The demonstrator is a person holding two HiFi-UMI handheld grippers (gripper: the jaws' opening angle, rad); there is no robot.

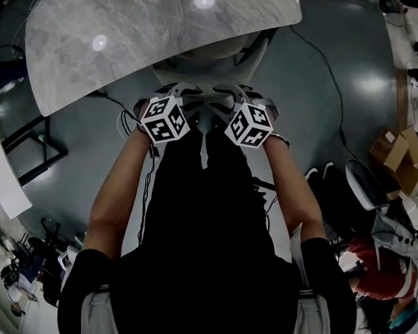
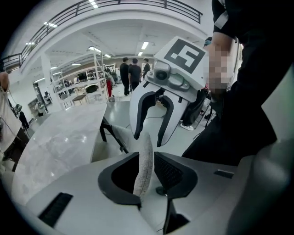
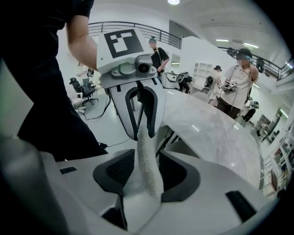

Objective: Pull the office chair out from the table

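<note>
The office chair stands tucked under the grey marble table. Only the top of its grey fabric backrest shows in front of my hands. My left gripper and right gripper sit side by side over that top edge, their marker cubes facing up. In the left gripper view the backrest edge stands upright between the jaws of the left gripper, with a gap at each pad. The right gripper view shows the same edge between the open jaws of the right gripper.
Black cables trail over the dark floor right of the chair. Cardboard boxes and another chair stand at the right. A white desk lies at the left. People stand beyond the table, and shelving fills the hall's back.
</note>
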